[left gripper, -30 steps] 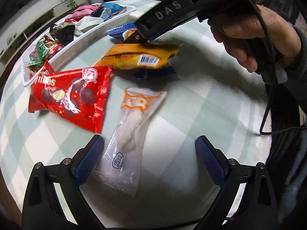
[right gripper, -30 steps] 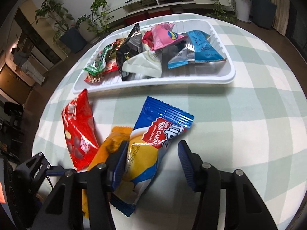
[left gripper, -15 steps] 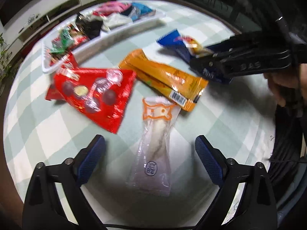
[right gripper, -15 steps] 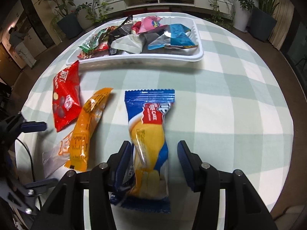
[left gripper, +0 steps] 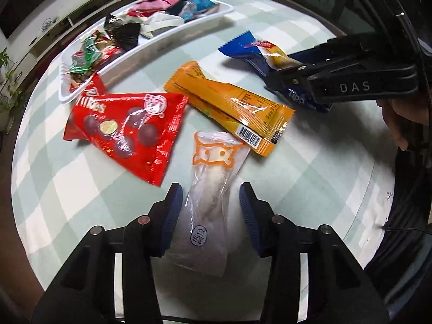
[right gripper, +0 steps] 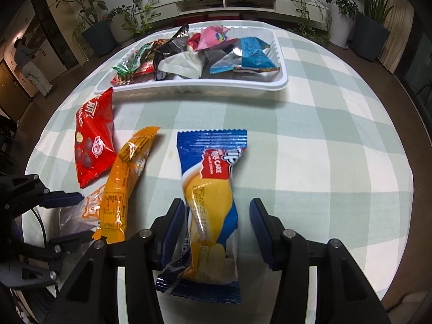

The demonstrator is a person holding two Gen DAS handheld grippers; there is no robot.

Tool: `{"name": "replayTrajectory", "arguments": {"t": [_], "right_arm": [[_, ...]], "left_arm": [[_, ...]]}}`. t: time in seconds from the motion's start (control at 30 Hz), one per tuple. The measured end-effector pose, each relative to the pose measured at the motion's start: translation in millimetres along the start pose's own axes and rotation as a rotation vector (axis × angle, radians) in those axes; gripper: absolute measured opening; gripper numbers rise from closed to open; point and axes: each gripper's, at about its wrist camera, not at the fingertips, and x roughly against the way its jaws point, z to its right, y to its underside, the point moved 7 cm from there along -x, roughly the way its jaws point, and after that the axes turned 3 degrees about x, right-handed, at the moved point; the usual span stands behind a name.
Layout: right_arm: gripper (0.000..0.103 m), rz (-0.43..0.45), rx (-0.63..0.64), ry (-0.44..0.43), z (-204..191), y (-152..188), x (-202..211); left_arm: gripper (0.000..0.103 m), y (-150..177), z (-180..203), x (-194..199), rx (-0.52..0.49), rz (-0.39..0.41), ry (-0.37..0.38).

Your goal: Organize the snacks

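A clear white snack packet (left gripper: 210, 197) lies on the table between the fingers of my left gripper (left gripper: 209, 210), whose jaws are part closed around it with small gaps each side. A blue and yellow roll cake packet (right gripper: 210, 202) lies between the fingers of my right gripper (right gripper: 216, 229), which is open around it. An orange snack bar (left gripper: 229, 102) and a red chocolate bag (left gripper: 127, 129) lie on the table beside them. The white tray (right gripper: 189, 86) at the far side holds several snack packets.
The round table has a green and white checked cloth (right gripper: 324, 148). Its edge runs close on the right. The right gripper's body (left gripper: 351, 81) shows at the right of the left wrist view. Plants and a low cabinet stand beyond the table.
My left gripper's jaws have narrowed around the clear packet. My right gripper has swung round so the roll cake packet lies straight between its fingers, and it stays open.
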Motion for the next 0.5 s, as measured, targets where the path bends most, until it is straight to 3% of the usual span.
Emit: {"name": "replayTrajectory", "arguments": {"t": [0.1,0.23,0.5], "right_arm": [[0.054,-0.001,0.012,-0.002,-3.8,0.8,0.2],[0.054,-0.002,0.018,0.002,-4.9,1.8,-0.5],[0.054,-0.004,0.031,0.010,-5.3,1.9,-1.4]], "left_arm": [[0.042,-2.2,4.1,-4.3,-0.013,-0.008,0.003],[0.025,2.5,9.8,0.4,-0.029,0.005,0.020],[0.020,13.4,9.4,8.8,0.041,0.057,0.052]]}}
